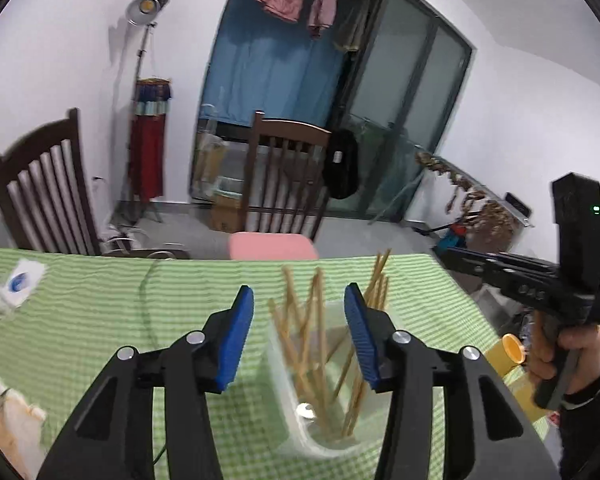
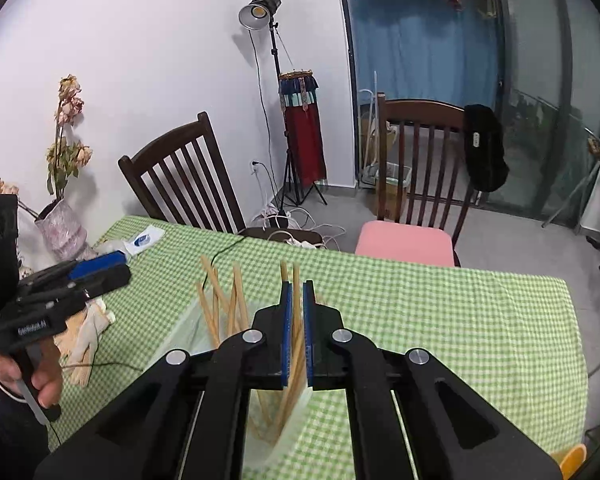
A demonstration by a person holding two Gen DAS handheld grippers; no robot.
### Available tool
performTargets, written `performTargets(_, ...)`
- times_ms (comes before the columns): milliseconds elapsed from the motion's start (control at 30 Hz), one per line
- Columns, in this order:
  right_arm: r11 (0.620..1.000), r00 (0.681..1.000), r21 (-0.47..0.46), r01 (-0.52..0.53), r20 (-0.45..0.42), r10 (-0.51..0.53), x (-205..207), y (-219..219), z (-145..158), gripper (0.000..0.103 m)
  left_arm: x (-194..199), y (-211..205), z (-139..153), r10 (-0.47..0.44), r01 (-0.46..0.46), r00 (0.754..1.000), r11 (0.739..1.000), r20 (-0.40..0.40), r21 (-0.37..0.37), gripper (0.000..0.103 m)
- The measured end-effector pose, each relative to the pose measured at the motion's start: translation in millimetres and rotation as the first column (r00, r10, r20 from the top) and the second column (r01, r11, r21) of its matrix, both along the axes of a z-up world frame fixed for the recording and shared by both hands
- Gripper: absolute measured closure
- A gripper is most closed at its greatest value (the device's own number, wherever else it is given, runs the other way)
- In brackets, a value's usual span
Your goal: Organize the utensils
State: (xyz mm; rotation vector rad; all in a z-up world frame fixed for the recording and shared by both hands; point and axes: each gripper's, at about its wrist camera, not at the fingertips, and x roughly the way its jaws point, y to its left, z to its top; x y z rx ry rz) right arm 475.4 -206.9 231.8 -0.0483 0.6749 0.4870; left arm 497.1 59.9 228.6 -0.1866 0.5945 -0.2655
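Left gripper [image 1: 299, 300] jaws stand apart, empty, above the blurred translucent holder [image 1: 296, 412]. Right gripper [image 2: 297, 294] jaws clamp chopsticks [image 2: 296, 344]; their lower ends hidden.

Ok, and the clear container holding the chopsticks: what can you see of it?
The container is a translucent, plastic-looking tub, standing upright on the green checked tablecloth. Many wooden chopsticks stand in it, leaning in different directions. The left hand-held gripper hangs open above it, touching nothing. The right hand-held gripper is shut on chopsticks reaching down into it.
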Motion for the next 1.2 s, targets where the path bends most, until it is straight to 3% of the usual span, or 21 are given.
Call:
performTargets(67,1.0,1.0,-0.014,0.02,0.012,-0.02,-13.6,-5.7,-0.1,0.08,-19.2,1.2,2.2,0.019,-0.019,1.0,0.999,0.02,0.031,0.05)
performTargets(100,0.999,0.999,-0.035,0.03,0.028,-0.029,-24.1,-7.9,0.2,0.056,-26.7,1.3,4.0,0.015,-0.016,1.0,0.999,0.027,0.038,0.041)
performTargets(133,0.998,0.998,-0.054,0.036,0.046,-0.034,-32.7,-9.0,0.8,0.045,-35.5,2.1,4.7,0.013,-0.015,0.999,0.999,0.038,0.046,0.038)
performTargets(233,0.994,0.995,-0.103,0.047,0.095,-0.037,-61.7,-11.3,1.8,0.044,-64.2,1.7,8.1,0.047,-0.054,0.996,0.993,0.071,0.102,0.035)
performTargets(333,0.994,0.988,-0.092,0.067,0.145,-0.053,-88.0,-18.6,5.8,0.032,-95.3,2.6,12.0,0.083,-0.098,0.989,0.988,0.122,0.118,0.025)
performTargets(467,0.991,0.978,-0.085,0.1,0.191,-0.082,-114.6,-26.6,6.3,0.03,-136.3,-0.2,14.8,0.113,-0.143,0.976,0.977,0.185,0.156,0.019)
performTargets(767,0.985,0.943,-0.091,0.144,0.315,-0.109,-181.1,-31.5,4.9,0.025,-209.8,-13.9,13.8,0.094,-0.145,0.963,0.971,0.252,0.191,0.012)
performTargets(900,0.985,0.917,-0.076,0.155,0.382,-0.114,-215.2,-31.9,-6.2,0.02,-234.5,-17.6,2.1,0.104,-0.151,0.961,0.973,0.256,0.172,0.01)
performTargets(1200,0.977,0.883,-0.08,0.199,0.448,-0.143,-275.6,-30.1,-40.6,0.019,-287.2,-20.9,-42.7,0.158,-0.205,0.948,0.967,0.276,0.15,0.009)
